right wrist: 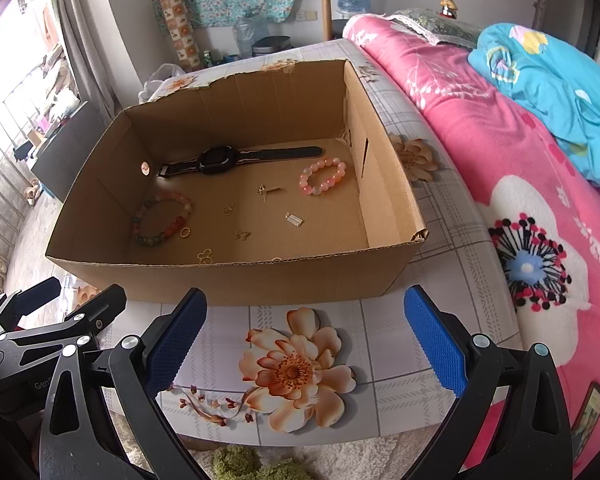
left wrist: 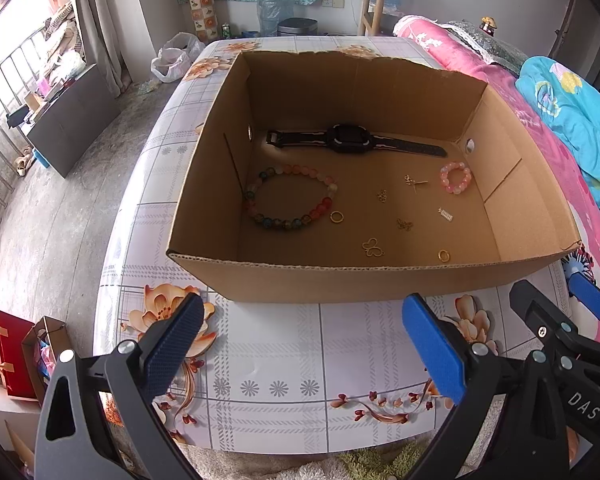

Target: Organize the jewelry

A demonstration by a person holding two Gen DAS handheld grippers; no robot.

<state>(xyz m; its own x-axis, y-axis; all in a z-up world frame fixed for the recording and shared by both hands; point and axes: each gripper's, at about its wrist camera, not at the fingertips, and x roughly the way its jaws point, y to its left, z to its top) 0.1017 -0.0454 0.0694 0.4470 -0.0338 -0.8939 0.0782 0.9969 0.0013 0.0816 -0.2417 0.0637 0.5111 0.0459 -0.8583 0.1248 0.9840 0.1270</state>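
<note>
An open cardboard box [left wrist: 380, 280] [right wrist: 236, 284] stands on the floral table. On its floor lie a black watch [left wrist: 352, 141] [right wrist: 220, 160], a large multicoloured bead bracelet [left wrist: 290, 200] [right wrist: 162, 218], a small pink bead bracelet [left wrist: 456, 177] [right wrist: 323, 177], gold rings [left wrist: 337, 217] [left wrist: 444, 256], a butterfly charm [left wrist: 373, 246] [right wrist: 205, 257] and several small gold and silver pieces. My left gripper [left wrist: 304, 344] hangs open over the table, in front of the box. My right gripper [right wrist: 306, 336] is open too, beside it, and empty.
The table [left wrist: 300, 380] [right wrist: 400, 360] has a rounded front edge near me. A bed with a pink blanket [right wrist: 500, 160] and a blue quilt [right wrist: 552, 76] lies along the right. Bags [left wrist: 16, 352] stand on the floor at left. The right gripper's body [left wrist: 560, 320] shows in the left wrist view.
</note>
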